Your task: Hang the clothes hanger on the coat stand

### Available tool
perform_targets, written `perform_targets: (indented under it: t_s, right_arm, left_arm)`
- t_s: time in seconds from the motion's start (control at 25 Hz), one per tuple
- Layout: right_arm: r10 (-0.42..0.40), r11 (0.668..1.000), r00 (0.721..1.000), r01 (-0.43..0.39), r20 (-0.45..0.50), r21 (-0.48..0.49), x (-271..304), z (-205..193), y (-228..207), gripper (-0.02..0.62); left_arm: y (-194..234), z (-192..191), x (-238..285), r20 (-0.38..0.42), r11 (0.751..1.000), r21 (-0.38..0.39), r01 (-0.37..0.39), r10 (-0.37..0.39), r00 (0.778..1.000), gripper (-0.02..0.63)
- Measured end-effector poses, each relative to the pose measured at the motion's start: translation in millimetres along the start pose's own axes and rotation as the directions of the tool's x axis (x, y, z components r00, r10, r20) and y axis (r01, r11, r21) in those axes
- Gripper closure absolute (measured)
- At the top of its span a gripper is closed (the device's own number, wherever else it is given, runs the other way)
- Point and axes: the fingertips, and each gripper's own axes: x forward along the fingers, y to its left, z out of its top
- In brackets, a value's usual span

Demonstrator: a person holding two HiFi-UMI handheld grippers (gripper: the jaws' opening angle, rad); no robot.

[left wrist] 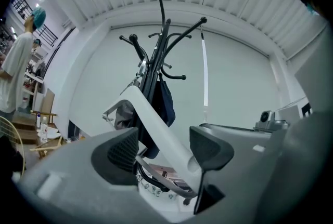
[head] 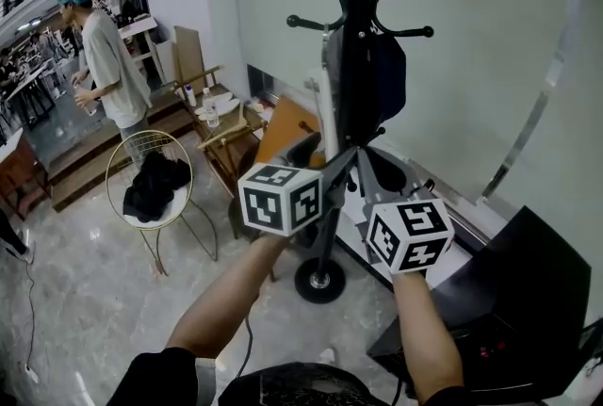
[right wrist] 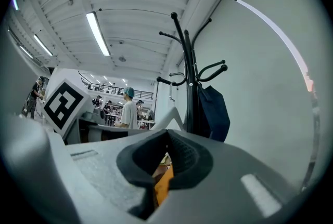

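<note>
The black coat stand (head: 358,65) rises in front of me, a dark blue bag (head: 386,79) hanging on it. A white clothes hanger (head: 327,103) hangs at the stand's left side; in the right gripper view its hook seems to sit over a lower peg (right wrist: 167,81). One white arm of the hanger (left wrist: 156,124) runs slantwise between the jaws of my left gripper (left wrist: 166,150), which stand wide open; the left pad is clear of it and the arm's end lies close by the right pad (left wrist: 210,147). My right gripper (right wrist: 166,137) is shut on nothing, just right of the left one.
A person in a teal cap (head: 104,56) stands at the far left. A gold wire chair with black cloth (head: 151,183) and a wooden chair (head: 226,131) stand left of the stand. Its round base (head: 320,282) is on the floor. A black case (head: 509,300) sits at lower right.
</note>
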Motion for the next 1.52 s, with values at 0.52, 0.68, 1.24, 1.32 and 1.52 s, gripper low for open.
perform_targets:
  t_s: [0.52, 0.68, 1.24, 1.32, 1.52]
  right_arm:
    - [-0.033, 0.999, 0.999, 0.033, -0.003, 0.019, -33, 2, 37, 0.601]
    - [-0.039, 0.999, 0.999, 0.04, -0.015, 0.028, -41, 0, 50, 0.601]
    - [-0.033, 0.999, 0.997, 0.034, -0.074, 0.003, -54, -19, 84, 0.601]
    - [-0.032, 0.999, 0.996, 0.032, -0.079, 0.002, -54, -20, 85, 0.601]
    - [-0.032, 0.999, 0.996, 0.033, -0.088, 0.0, -53, -24, 86, 0.601]
  left_arm:
    - [-26, 4, -56, 0.02, 0.998, 0.011, 0.064, -0.064, 0.998, 0.319]
    - [-30, 0, -73, -0.006, 0.997, 0.036, 0.071, -0.071, 0.997, 0.321]
    - [-25, -14, -112, -0.052, 0.99, 0.141, 0.019, -0.012, 0.999, 0.584]
    - [-25, -16, -112, -0.058, 0.99, 0.143, 0.022, -0.014, 0.998, 0.591]
    - [-22, -23, -111, -0.08, 0.989, 0.147, 0.021, -0.009, 0.997, 0.6]
